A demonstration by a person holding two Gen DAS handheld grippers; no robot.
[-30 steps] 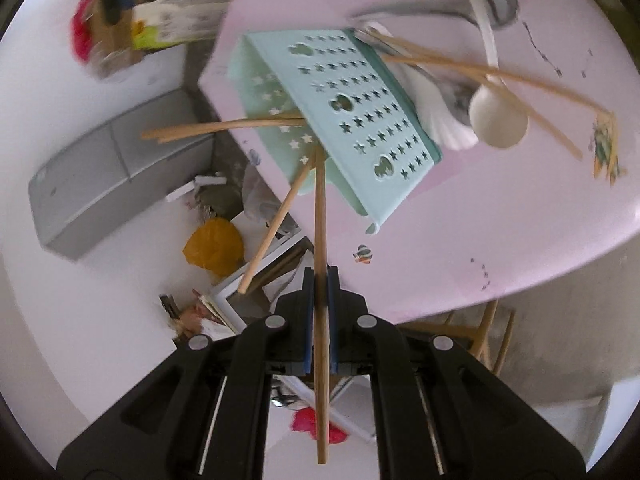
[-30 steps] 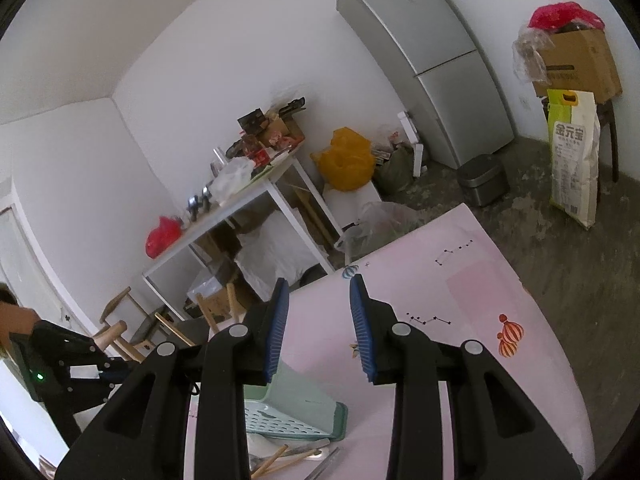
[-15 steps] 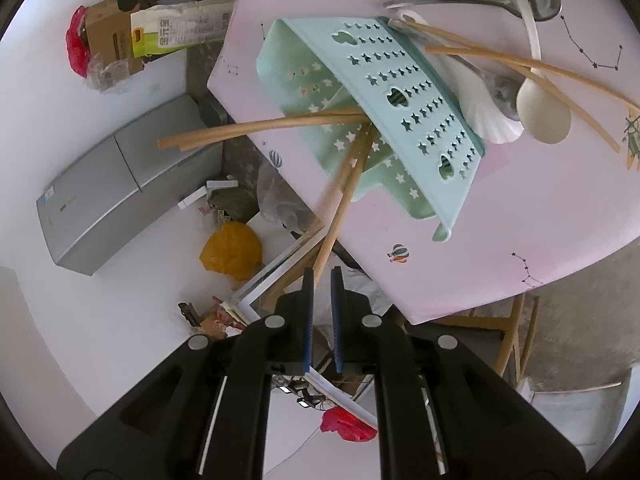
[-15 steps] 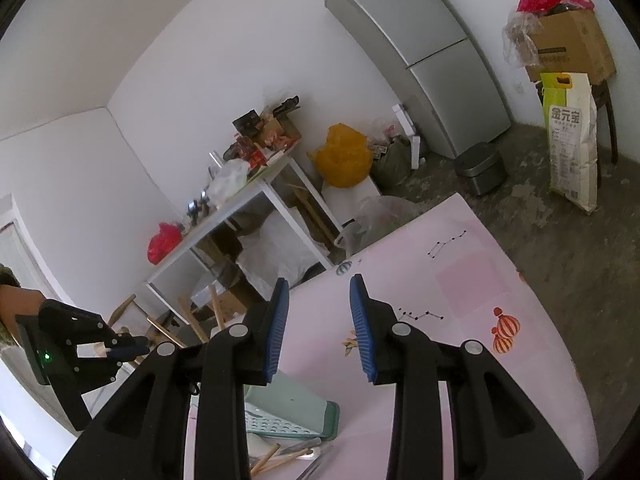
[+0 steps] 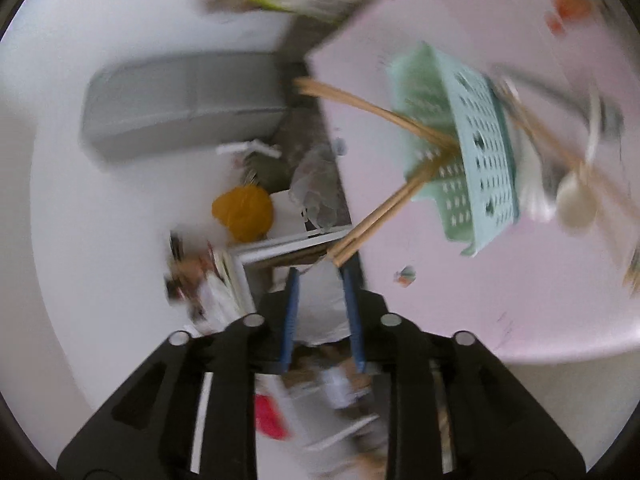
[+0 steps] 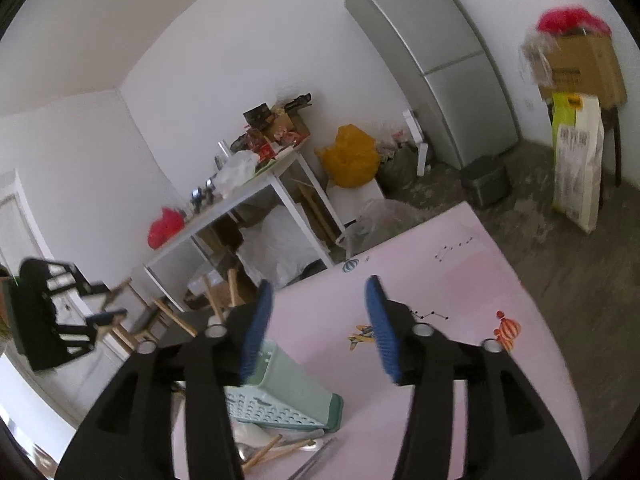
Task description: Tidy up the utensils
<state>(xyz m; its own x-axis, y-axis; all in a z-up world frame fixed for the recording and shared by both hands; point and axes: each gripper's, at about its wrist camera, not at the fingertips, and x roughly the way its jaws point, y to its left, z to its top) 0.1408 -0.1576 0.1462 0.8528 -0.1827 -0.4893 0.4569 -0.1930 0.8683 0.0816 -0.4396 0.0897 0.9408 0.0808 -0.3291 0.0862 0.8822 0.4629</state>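
A mint-green perforated utensil holder (image 5: pixel 472 148) stands on the pink table (image 5: pixel 500 280); it also shows in the right wrist view (image 6: pixel 280 396). Several wooden chopsticks (image 5: pixel 380 216) stick out of its mouth. My left gripper (image 5: pixel 320 280) is open and empty, just off their ends; the view is blurred. More chopsticks, a white spoon (image 5: pixel 576 204) and a metal ladle (image 5: pixel 560 96) lie beside the holder. My right gripper (image 6: pixel 318 312) is open and empty above the table. The left gripper shows at the left edge (image 6: pixel 52 316).
A grey fridge (image 6: pixel 432 60), a cluttered white side table (image 6: pixel 240 208), an orange bag (image 6: pixel 352 152), a cardboard box (image 6: pixel 576 64), a sack (image 6: pixel 576 176) and wooden chairs (image 6: pixel 168 312) stand around the table. The table edge (image 6: pixel 400 236) runs near the holder.
My left gripper let go of the chopstick it held, leaving it in the holder, opened and drew back. My right gripper opened a little wider.
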